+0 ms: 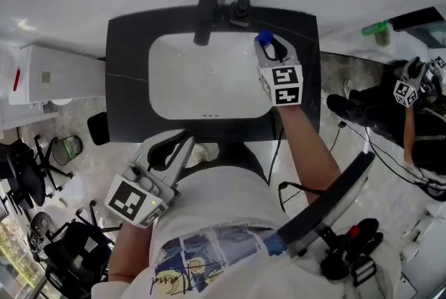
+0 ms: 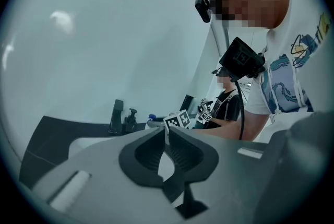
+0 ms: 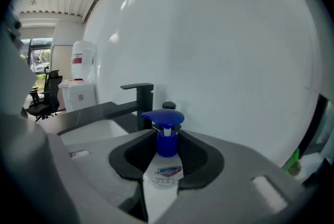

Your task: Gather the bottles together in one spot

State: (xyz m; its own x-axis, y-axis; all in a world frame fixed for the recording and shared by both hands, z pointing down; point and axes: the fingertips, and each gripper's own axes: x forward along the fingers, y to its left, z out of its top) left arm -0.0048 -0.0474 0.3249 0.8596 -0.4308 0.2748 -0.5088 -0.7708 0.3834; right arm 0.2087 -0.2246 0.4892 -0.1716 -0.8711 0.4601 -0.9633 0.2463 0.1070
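Right gripper [image 1: 269,48], which I hold over the far right rim of the white basin [image 1: 181,74], is clamped on a white pump bottle [image 3: 163,176] with a blue head. It stands upright between the jaws, just right of the black faucet [image 1: 205,15]. Left gripper [image 1: 182,144] hangs at the black counter's [image 1: 125,81] near edge, jaws together and empty.

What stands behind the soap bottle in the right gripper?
Behind the soap bottle stand a black tap, a small black knob and the white wall. The jaws cover the bottle's lower part.
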